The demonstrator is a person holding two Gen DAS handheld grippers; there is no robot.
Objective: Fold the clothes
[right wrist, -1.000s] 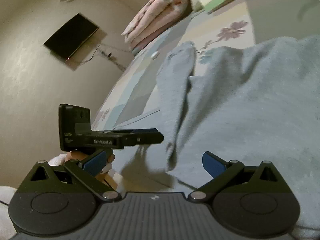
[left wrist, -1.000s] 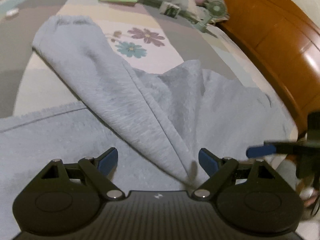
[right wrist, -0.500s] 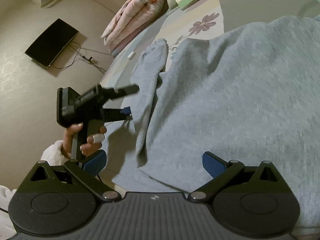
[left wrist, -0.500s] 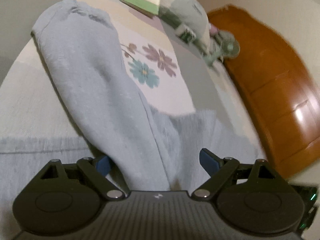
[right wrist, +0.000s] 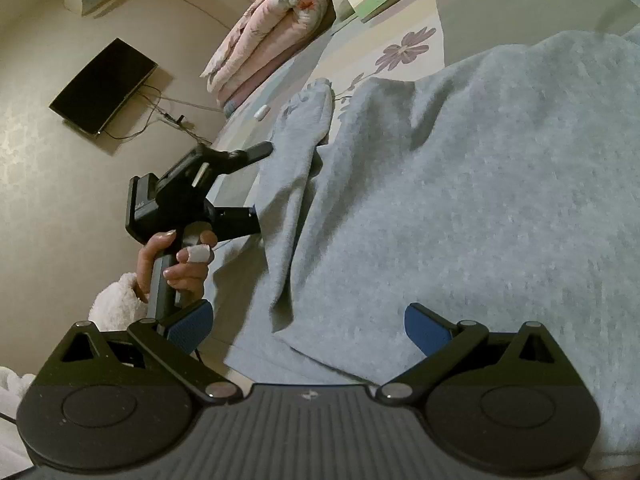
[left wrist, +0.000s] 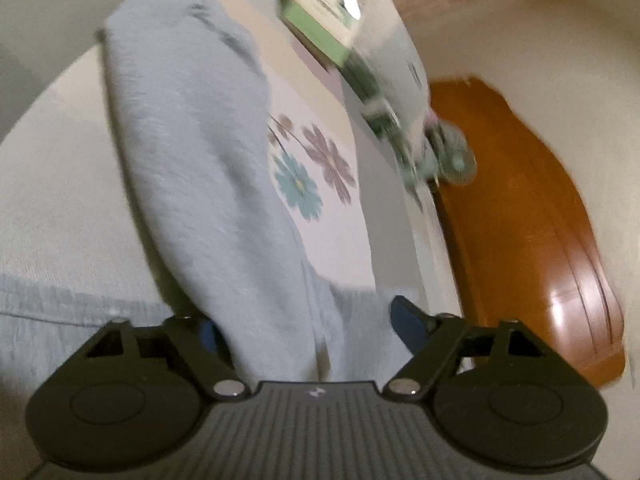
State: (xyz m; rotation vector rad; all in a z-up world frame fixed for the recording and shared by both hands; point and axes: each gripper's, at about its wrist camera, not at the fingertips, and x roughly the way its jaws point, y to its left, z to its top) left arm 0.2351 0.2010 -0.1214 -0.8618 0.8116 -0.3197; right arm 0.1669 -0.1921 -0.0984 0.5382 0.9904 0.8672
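L gripper at bottom centre, jaws just narrowing round grey sweatshirt sleeve, not yet pinching. R gripper spread, empty, over garment body. Sleeve now runs to upper left; likely ready for fold-in.

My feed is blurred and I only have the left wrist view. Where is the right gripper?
Observer: The right gripper hangs over the body of the sweatshirt, jaws open, nothing gripped.
Operator: The left gripper has just been closing its jaws, with the sleeve between them. What's at the far end of the bed?
Observer: A folded pink quilt lies there.
Operator: And off the bed's side?
Observer: A dark flat screen, with cables running from it.
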